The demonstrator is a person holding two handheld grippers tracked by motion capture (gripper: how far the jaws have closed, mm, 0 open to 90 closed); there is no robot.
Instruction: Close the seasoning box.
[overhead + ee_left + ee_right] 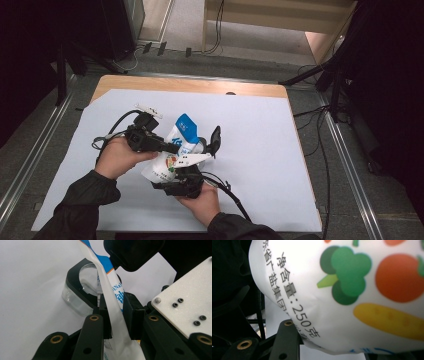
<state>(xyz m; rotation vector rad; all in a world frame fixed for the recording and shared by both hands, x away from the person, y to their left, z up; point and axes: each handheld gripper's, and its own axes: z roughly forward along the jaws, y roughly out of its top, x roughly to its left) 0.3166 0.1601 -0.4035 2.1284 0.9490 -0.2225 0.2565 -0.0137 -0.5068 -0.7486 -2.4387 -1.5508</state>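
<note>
I hold a white plastic pouch with blue lettering and printed vegetables [172, 155] just above the white paper sheet covering the desk [260, 165]. My left gripper [116, 315] is clamped on its thin upper part, beside a clear, black-rimmed container [77, 296]. My right gripper [186, 172] is closed on its fuller lower body.

White sheet [260, 150] covers wooden table [190, 85]; cables [310, 125] on floor.
</note>
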